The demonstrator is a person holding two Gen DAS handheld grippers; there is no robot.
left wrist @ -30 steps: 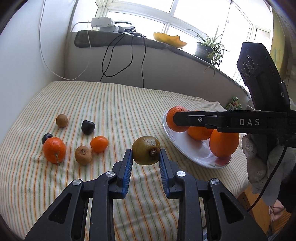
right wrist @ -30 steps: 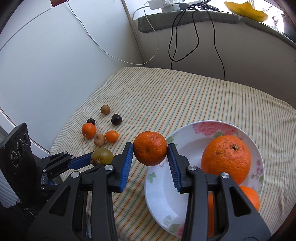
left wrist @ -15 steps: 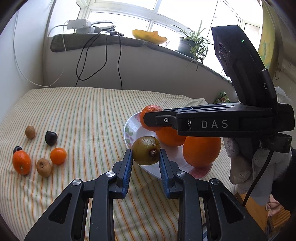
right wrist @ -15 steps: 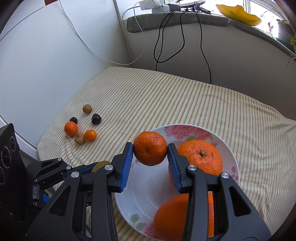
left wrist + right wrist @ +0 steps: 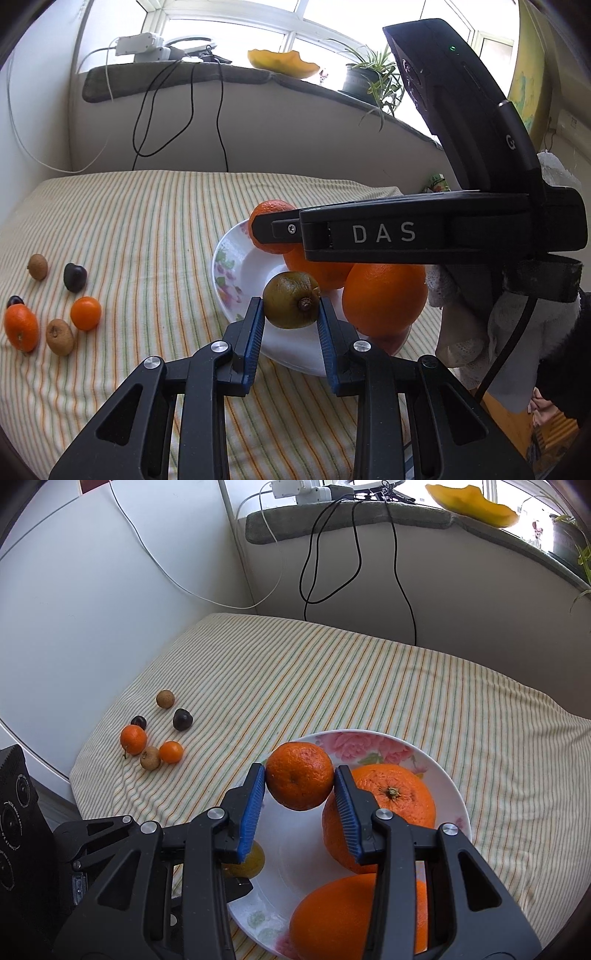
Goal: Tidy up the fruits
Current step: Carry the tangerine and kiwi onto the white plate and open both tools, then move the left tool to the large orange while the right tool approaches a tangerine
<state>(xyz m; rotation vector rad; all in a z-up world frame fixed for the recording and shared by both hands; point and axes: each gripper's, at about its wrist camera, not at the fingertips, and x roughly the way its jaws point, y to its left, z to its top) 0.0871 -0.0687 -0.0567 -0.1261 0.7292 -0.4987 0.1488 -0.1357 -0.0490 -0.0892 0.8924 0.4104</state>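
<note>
My left gripper (image 5: 291, 312) is shut on a green-brown kiwi (image 5: 291, 304) and holds it over the near rim of the flowered white plate (image 5: 236, 266). My right gripper (image 5: 300, 786) is shut on a mandarin (image 5: 299, 780) above the plate (image 5: 448, 771); it shows in the left wrist view (image 5: 269, 221) too. Two big oranges (image 5: 391, 801) (image 5: 340, 919) lie on the plate. The kiwi (image 5: 253, 864) peeks out under my right gripper's left finger.
Several small fruits lie at the left on the striped cloth: a mandarin (image 5: 20, 328), a small orange one (image 5: 85, 313), two brown ones (image 5: 59, 336) (image 5: 37, 266) and two dark ones (image 5: 75, 276) (image 5: 14, 301). Cables hang down the back wall (image 5: 177, 110). The table edge runs near right.
Both grippers have moved right toward the plate with their fruit. The kiwi has gone from over the cloth to over the plate's rim; the mandarin now hangs over the plate.
</note>
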